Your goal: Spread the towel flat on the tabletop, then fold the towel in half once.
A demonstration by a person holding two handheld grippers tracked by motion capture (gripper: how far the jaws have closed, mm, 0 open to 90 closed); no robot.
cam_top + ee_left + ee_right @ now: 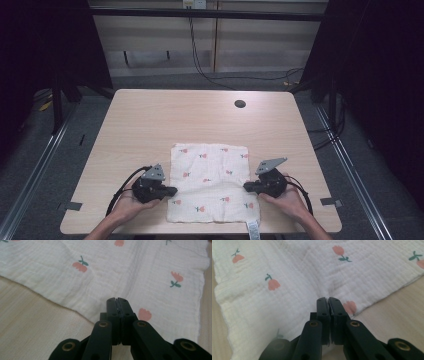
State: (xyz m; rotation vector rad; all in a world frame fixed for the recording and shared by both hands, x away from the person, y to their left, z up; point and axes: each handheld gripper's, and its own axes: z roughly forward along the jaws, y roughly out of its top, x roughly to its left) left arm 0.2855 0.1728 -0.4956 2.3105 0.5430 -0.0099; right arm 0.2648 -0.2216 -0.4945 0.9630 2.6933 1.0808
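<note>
A white muslin cloth [210, 180] printed with small pink flowers lies flat on the near half of the wooden table [150, 120]. My left gripper [174, 190] sits at the cloth's left edge, jaws shut. In the left gripper view the closed tips [116, 300] rest on the cloth [125, 272] just inside its edge, with creases running to them. My right gripper [245, 186] is at the right edge, jaws shut. In the right gripper view the cloth [299, 277] puckers toward the closed tips [328, 299], pinched between them.
A white label tag [253, 231] hangs from the cloth's near edge over the table front. A round cable hole [240, 104] sits near the far right of the table. Black cables [240, 77] trail across the floor behind. Dark curtains flank both sides.
</note>
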